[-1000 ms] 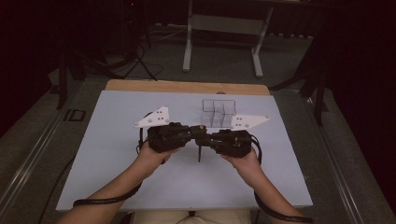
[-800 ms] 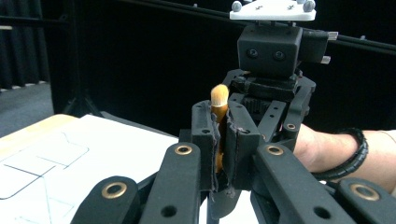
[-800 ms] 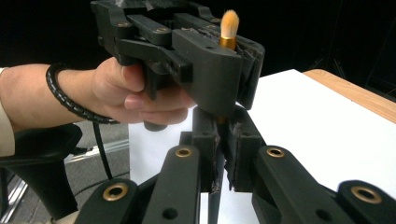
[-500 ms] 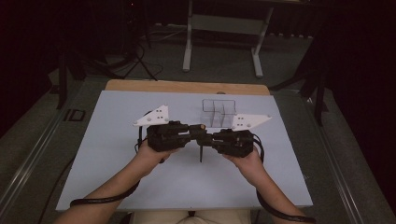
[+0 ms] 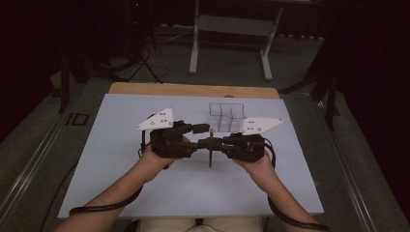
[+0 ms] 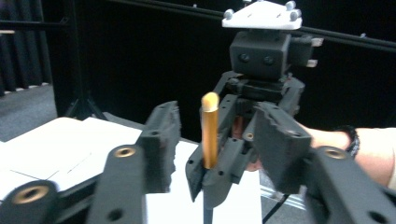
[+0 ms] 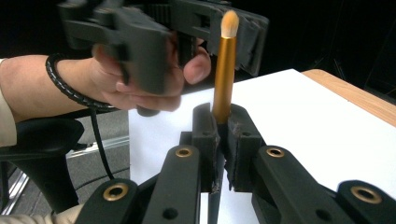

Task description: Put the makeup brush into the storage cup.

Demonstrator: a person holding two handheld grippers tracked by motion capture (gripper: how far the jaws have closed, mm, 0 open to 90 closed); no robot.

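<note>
Gold-handled brush with pale tip, black grippers, pale blue-grey table, clear organiser.

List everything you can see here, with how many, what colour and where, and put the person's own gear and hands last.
Brush: one, gold handle with pale tip, upright above the table, clamped in the right gripper.
Clear organiser: one, see-through, far middle of the table.
Table: one, pale blue-white top with a wooden far edge.
Metal stand: one, grey, on the floor beyond the table.
Right gripper: one, black, shut on the brush.
Left gripper: one, black, jaws just opened, standing either side of the brush.
Hands: two, at the near middle.
</note>
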